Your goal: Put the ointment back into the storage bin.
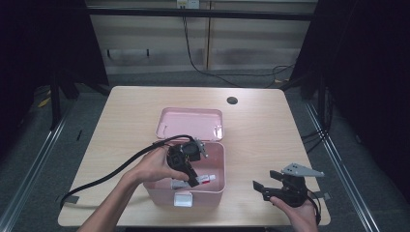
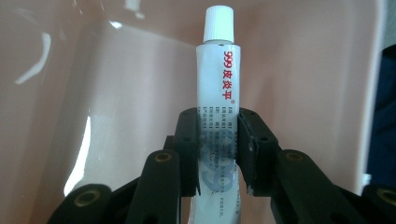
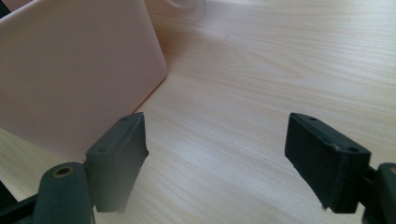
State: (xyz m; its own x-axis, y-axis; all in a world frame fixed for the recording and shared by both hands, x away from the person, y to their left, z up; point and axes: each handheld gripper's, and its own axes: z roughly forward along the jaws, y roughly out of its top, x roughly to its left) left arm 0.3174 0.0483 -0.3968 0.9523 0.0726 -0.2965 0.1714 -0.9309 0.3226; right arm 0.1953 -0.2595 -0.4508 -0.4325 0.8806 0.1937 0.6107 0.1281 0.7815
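An open pink box (image 1: pixel 218 155) sits on the wooden table (image 1: pixel 130 121), its lid (image 1: pixel 189 123) tipped back behind it. My left gripper (image 1: pixel 194 182) reaches down inside the box and is shut on a white ointment tube (image 1: pixel 206 178). In the left gripper view the jaws clamp the lower half of the tube (image 2: pixel 218 70), whose white cap points away toward the pink wall (image 2: pixel 116 93); the left gripper (image 2: pixel 218 126) holds it firmly. My right gripper (image 1: pixel 266 180) rests low over the table to the right of the box, open and empty (image 3: pixel 217 144), with the box's outer wall (image 3: pixel 70 79) close on its left.
A white latch (image 1: pixel 183 199) hangs on the box's near side. A small dark hole (image 1: pixel 232 100) lies in the tabletop at the back right. Black cable (image 1: pixel 111 174) trails from the left gripper across the table's left part. Dark floor surrounds the table.
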